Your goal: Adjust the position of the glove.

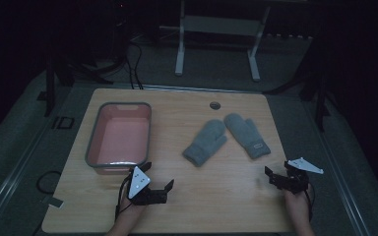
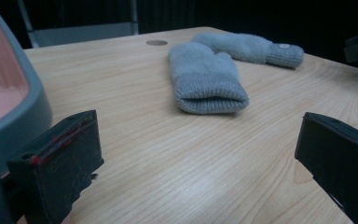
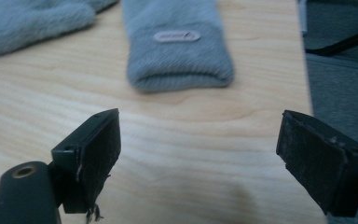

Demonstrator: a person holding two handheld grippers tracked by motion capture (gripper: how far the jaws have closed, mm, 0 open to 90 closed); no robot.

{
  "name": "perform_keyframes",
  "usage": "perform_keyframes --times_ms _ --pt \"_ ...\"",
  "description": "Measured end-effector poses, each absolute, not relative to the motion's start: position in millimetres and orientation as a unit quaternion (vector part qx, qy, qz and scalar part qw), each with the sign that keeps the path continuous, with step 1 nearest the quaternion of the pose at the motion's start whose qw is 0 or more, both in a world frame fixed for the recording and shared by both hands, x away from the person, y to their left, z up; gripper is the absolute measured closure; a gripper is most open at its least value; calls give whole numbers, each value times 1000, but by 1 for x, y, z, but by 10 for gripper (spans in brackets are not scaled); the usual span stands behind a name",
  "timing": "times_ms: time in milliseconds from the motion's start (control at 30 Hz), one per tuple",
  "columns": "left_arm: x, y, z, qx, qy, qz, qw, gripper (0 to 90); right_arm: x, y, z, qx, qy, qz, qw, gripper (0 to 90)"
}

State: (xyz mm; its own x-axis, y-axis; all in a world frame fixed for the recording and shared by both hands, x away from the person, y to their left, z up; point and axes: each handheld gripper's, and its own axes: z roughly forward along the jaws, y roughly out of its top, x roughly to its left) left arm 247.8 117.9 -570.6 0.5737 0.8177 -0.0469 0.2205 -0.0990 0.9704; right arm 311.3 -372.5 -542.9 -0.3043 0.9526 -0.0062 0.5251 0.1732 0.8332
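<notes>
Mittens (image 1: 226, 138) lay soft and light on the desk (image 1: 216, 196); cuffs looked the best hold. Left gripper (image 1: 153, 186) and right gripper (image 1: 277, 177) both gaped, empty.

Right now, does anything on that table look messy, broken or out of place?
Nothing stands out. Two grey mittens lie flat, tips touching, beside an upright pink bin; both grippers, left and right, wait open.

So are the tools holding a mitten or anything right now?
No, nothing is held. The left tool and the right tool are both open with bare table between their jaws; both grey mittens lie untouched.
</notes>
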Motion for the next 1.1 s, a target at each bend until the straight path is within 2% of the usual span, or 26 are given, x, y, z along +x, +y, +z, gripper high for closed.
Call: perform_keyframes --times_ms 67,100,133,200,500,800,1100 --pt "248 119 -571 685 382 270 558 8 313 -374 -535 521 706 382 291 135" --pt "247 120 -571 682 384 269 561 31 314 -374 -531 520 706 382 291 135" --pt "248 121 -571 681 386 262 564 90 316 -374 -526 520 707 380 294 135" --pt "249 122 -571 680 395 251 564 97 320 -372 -519 511 711 382 297 135" --pt "252 122 -570 682 415 239 553 82 344 -355 -483 474 737 398 269 135" --pt "251 118 -570 707 392 231 541 32 371 -323 -449 416 765 432 235 136" --pt "250 115 -570 711 386 238 538 27 399 -279 -443 339 825 407 195 140"
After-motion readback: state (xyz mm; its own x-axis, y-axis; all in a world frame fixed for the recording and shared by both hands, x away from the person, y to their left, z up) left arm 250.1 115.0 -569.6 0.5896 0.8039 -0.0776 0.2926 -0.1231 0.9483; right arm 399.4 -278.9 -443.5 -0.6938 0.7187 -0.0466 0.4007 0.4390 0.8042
